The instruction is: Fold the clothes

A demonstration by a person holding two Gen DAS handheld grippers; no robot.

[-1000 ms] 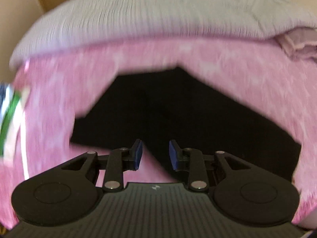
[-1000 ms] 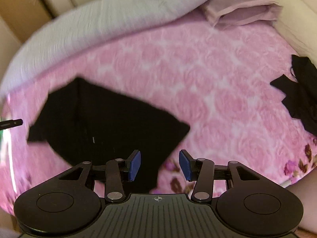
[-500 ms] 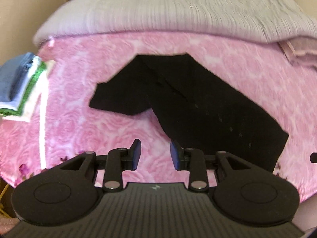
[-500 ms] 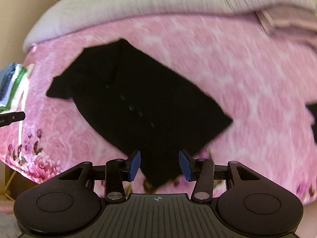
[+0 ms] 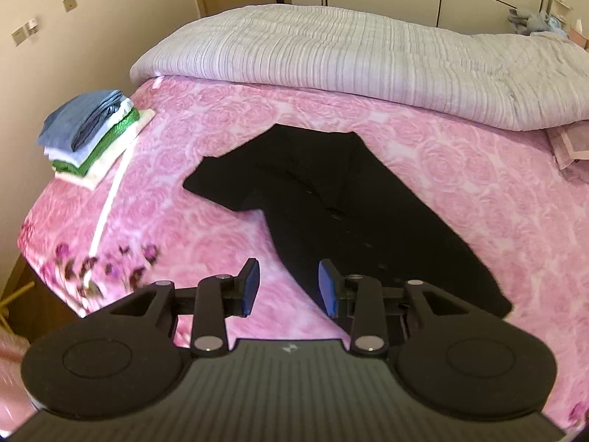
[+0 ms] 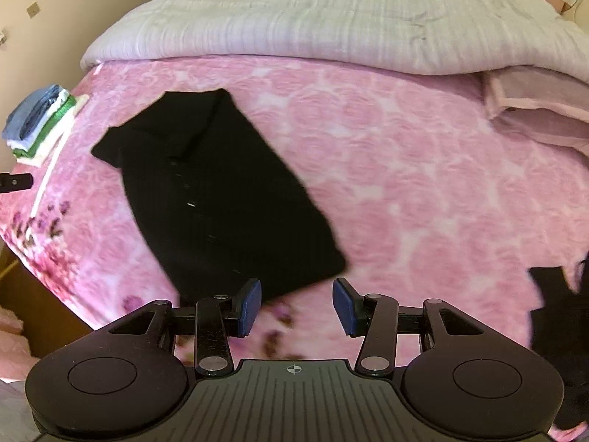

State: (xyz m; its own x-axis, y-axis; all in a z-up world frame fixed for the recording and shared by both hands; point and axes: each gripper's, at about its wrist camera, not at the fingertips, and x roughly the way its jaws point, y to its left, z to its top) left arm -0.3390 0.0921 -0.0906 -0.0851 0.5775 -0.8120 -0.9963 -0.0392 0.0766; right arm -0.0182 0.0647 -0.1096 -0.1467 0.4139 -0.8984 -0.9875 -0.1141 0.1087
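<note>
A black button-front garment [image 5: 346, 213] lies flat on the pink rose-patterned bedspread [image 5: 206, 169], one sleeve out to the left and one side folded inward. It also shows in the right wrist view [image 6: 221, 191]. My left gripper [image 5: 289, 287] is open and empty, held above the garment's lower left edge. My right gripper [image 6: 296, 307] is open and empty, held above the bedspread [image 6: 405, 184] just off the garment's lower right corner. Neither touches the cloth.
A stack of folded clothes [image 5: 92, 136] sits at the bed's left corner, also in the right wrist view [image 6: 40, 125]. A grey quilt [image 5: 349, 59] lies across the back. Pink pillows [image 6: 537, 110] are at right. Another black garment [image 6: 559, 316] lies at the right edge.
Both grippers have pulled back and risen from the garment, so the whole of it now shows. Both stayed open and empty. The garment lies as before.
</note>
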